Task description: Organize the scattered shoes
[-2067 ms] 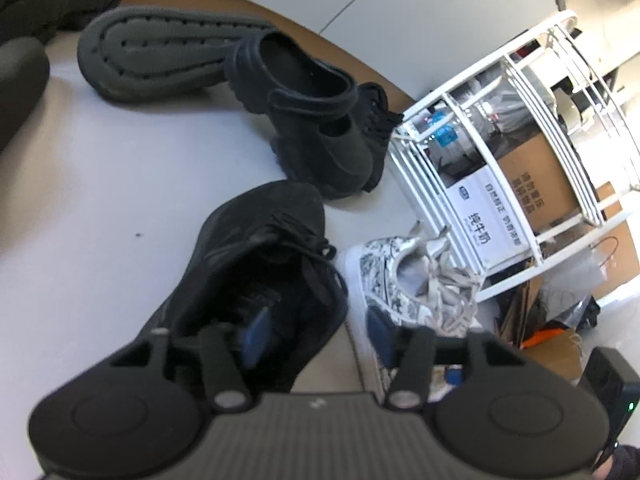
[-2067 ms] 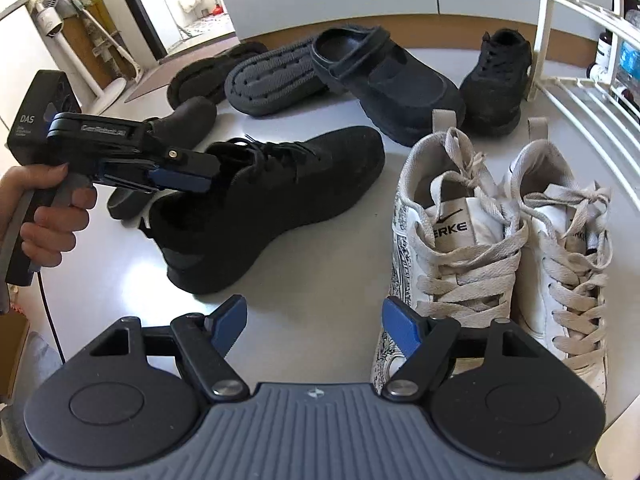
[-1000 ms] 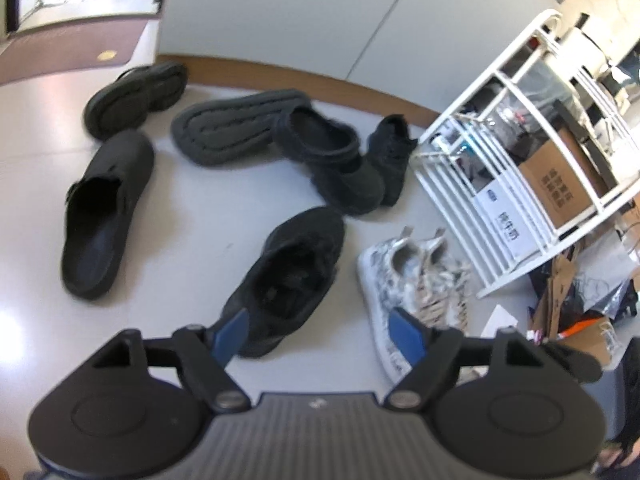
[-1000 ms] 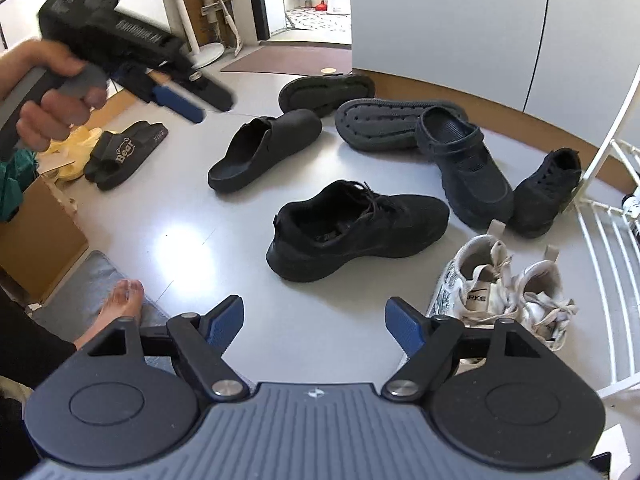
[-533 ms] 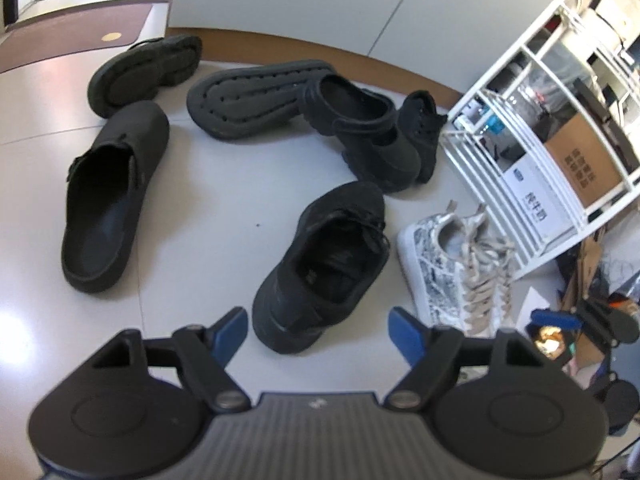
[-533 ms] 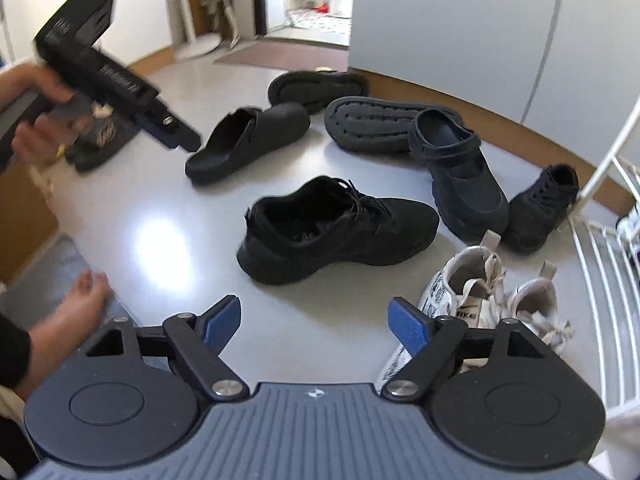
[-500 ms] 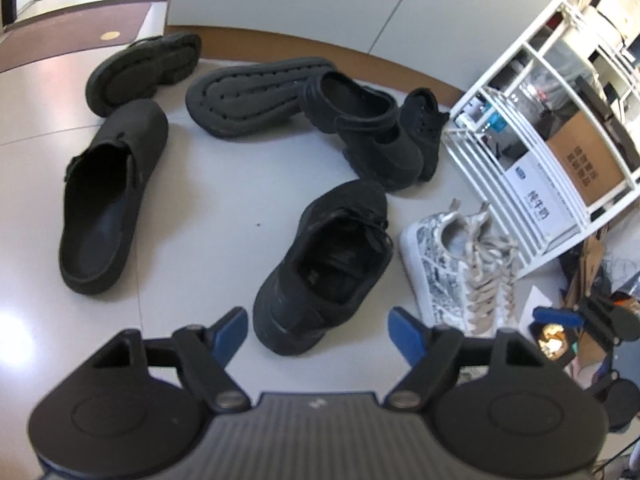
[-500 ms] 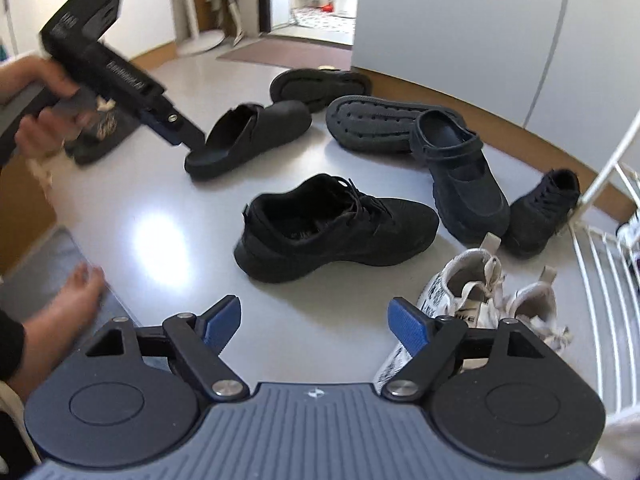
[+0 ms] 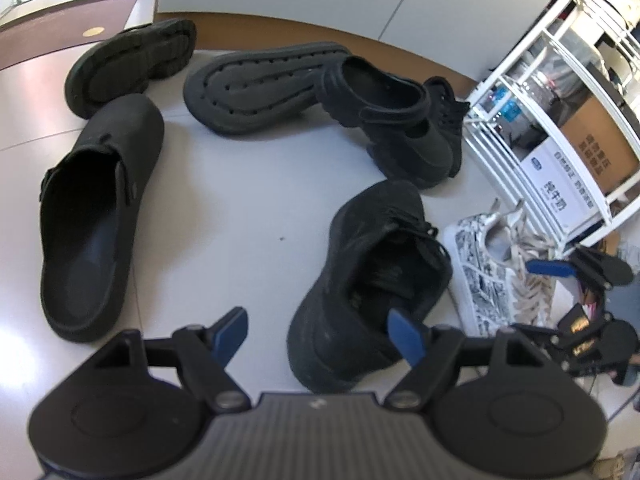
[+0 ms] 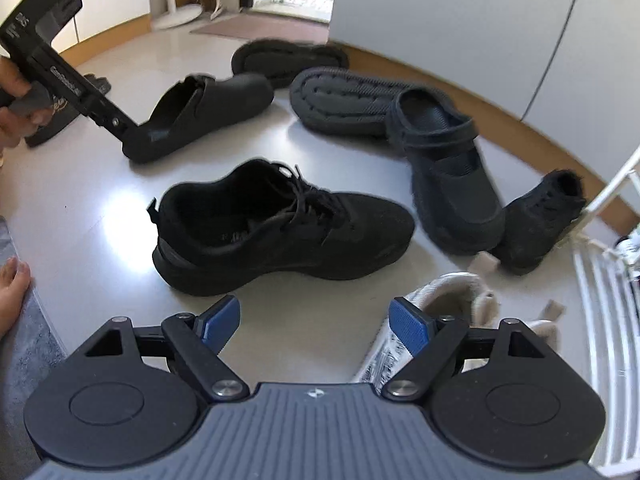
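A white wire rack stands far right of the left fingers, beyond the white sneakers. The black laced sneaker lies on the floor just ahead of the right fingers; a black clog lies left of the left fingers. Both sets of fingers gape wide, gripping nothing.

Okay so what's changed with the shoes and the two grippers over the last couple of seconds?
The left gripper let go of the black sneaker, lifted away and has come back down near it, jaws open and empty. The right gripper also pulled back, then closed in again, open. The white sneakers, black clogs and white rack have not moved.
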Demonstrator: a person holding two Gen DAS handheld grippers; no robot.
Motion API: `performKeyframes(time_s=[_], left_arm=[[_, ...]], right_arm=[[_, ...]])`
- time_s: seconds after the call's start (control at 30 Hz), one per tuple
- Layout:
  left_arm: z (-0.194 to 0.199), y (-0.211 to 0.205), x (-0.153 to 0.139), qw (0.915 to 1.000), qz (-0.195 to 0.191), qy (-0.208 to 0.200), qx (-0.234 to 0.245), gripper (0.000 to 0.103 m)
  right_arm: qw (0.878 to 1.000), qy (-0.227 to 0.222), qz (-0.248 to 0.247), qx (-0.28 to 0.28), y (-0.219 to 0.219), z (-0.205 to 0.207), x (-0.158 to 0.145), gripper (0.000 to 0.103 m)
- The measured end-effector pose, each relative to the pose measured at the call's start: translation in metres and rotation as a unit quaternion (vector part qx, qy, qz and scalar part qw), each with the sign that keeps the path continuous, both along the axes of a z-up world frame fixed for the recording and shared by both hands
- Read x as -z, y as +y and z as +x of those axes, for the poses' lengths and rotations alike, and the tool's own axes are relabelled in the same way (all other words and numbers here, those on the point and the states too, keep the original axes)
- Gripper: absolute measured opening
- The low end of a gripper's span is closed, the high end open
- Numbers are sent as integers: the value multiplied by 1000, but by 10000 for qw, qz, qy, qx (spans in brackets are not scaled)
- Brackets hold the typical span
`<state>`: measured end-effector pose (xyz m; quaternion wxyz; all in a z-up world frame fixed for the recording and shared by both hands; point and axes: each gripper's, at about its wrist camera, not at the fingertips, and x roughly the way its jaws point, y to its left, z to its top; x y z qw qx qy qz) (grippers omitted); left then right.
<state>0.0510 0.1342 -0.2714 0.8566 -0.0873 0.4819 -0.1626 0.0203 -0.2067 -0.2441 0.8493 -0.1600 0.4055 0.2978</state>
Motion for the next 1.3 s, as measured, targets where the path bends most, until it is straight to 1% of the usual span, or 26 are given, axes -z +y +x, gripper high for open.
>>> performKeyframes(time_s=[0.07, 0.1, 0.13, 0.2, 0.23, 0.3, 0.4, 0.47, 0.57, 0.7, 0.83, 0.93, 1.0, 1.07, 1.1, 1.17, 1.3], left_arm=[[0, 4, 2, 10000, -48, 5, -87, 79], [0, 5, 4, 9999, -67, 48, -79, 79], [-1, 6, 7, 9999, -58, 89, -62, 79], [-1, 5, 11, 9999, 13, 128, 0, 80], [-1, 5, 13, 9999, 36, 150, 26, 80], [-1, 6, 19, 9996, 26, 249, 86, 80], [-2, 9, 21, 9996, 56, 254, 73, 79], [-5, 14, 21, 9997, 70, 244, -27, 79], [-11, 24, 24, 9993, -57, 334, -151, 80], [-15, 33, 25, 9991, -1, 344, -229, 79], [-17, 38, 27, 9989, 134, 399, -191, 79], [-19, 43, 27, 9988, 158, 407, -207, 80], [-19, 43, 28, 9988, 161, 412, -225, 80], [-20, 43, 29, 9987, 142, 423, -243, 80], [-20, 42, 30, 9987, 126, 424, -235, 80], [-19, 42, 30, 9987, 142, 423, -244, 80], [-18, 40, 30, 9988, 135, 432, -184, 79]], right_arm=[[9996, -23, 231, 141, -4, 8, 5, 86], [9988, -25, 356, 326, -8, 13, 8, 86], [9978, -11, 421, 507, -11, 16, 10, 86], [9966, 101, 476, 670, -16, 21, 13, 86], [9971, 156, 453, 595, -17, 23, 14, 86], [9987, 78, 269, 414, -14, 23, 13, 86], [9996, 10, 70, 282, -10, 26, 15, 86], [9998, 16, 33, 205, -6, 29, 17, 86], [9999, -101, -83, 56, 2, 27, 19, 86], [9997, -116, -220, -69, 9, 28, 24, 86], [9994, -61, -330, -106, 11, 35, 29, 86], [9988, -76, -455, -168, 12, 39, 31, 86], [9987, -68, -453, -213, 13, 41, 31, 86], [9993, -25, -337, -175, 13, 45, 32, 86], [9998, 44, -172, -100, 12, 48, 32, 86], [9999, 49, -102, -66, 14, 50, 33, 86], [9996, 78, -48, -261, 22, 50, 39, 85]])
